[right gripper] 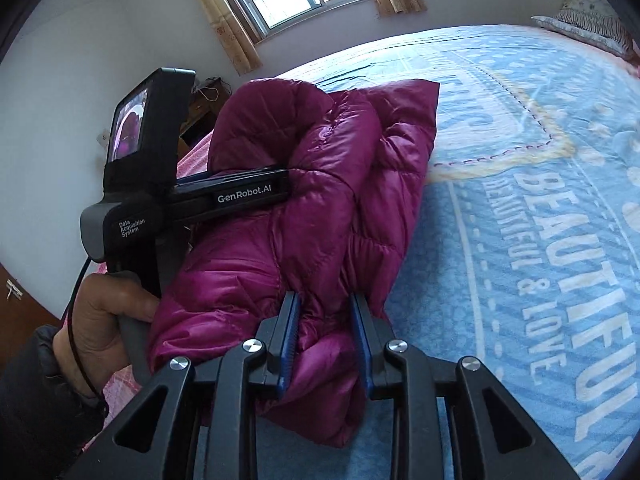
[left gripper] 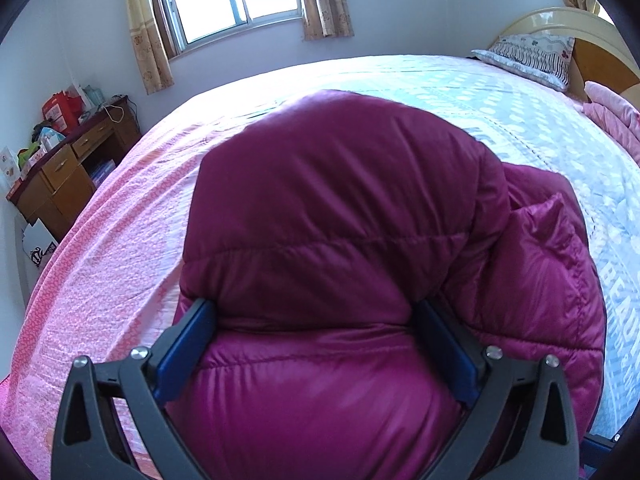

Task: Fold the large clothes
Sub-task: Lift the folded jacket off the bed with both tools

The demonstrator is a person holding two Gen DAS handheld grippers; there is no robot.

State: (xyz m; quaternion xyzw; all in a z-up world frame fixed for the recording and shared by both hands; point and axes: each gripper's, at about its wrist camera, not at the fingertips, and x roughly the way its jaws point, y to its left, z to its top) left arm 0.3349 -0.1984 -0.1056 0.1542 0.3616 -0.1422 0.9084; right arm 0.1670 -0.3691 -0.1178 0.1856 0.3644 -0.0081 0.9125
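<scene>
The padded magenta jacket lies bundled on the bed, near its edge. The right gripper has its jaws narrow, clamped on a fold of the jacket. The left gripper has its jaws at full width around a thick roll — contact pressure cannot be confirmed. Keep the right clamp firm, seat the roll flat, and align edges before releasing — padded fill tends to spring back.

"GenRobot.AI" on left tool
</scene>
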